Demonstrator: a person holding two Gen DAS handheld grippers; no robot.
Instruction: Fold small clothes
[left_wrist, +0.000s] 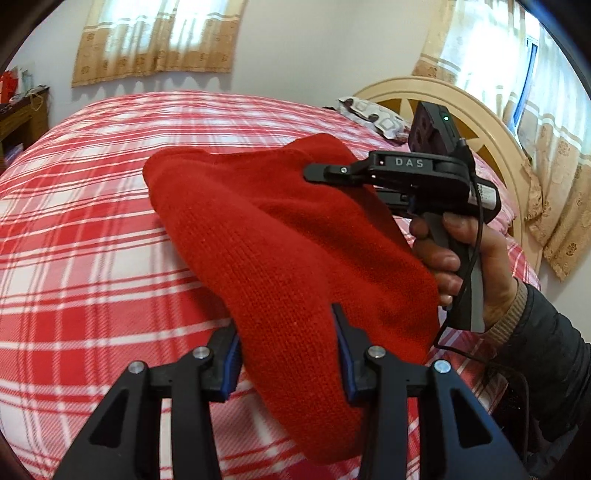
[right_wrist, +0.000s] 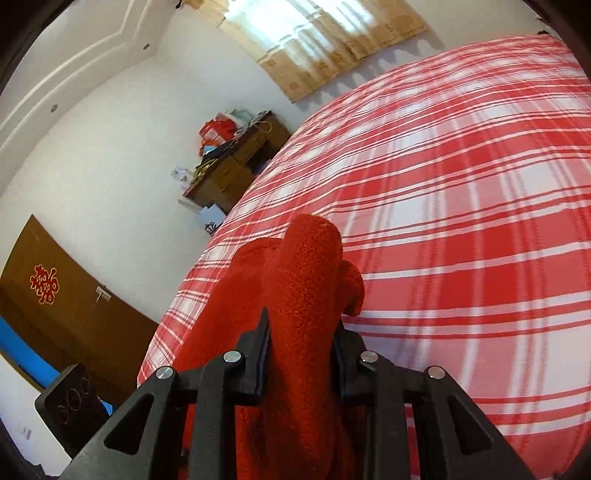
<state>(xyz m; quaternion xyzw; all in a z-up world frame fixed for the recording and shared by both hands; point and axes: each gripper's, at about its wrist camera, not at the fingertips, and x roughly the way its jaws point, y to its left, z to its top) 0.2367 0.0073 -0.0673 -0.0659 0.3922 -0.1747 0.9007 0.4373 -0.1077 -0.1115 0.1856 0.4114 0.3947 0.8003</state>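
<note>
Both the left gripper (left_wrist: 288, 354) and right gripper (right_wrist: 301, 354) clamp the red knit garment (left_wrist: 280, 236), lifted above the plaid bed (left_wrist: 92, 221), so folding looks barely begun, nothing laid flat.

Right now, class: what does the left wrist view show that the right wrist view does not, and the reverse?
Left wrist view only: the right gripper from outside, the hand holding it, a dark sleeve, the headboard and a pillow.

Right wrist view only: a brown door with a red paper sign, and the ceiling.

Both: the red knit garment clamped in each gripper, the left gripper, the plaid bedcover, curtains and a cluttered desk.
</note>
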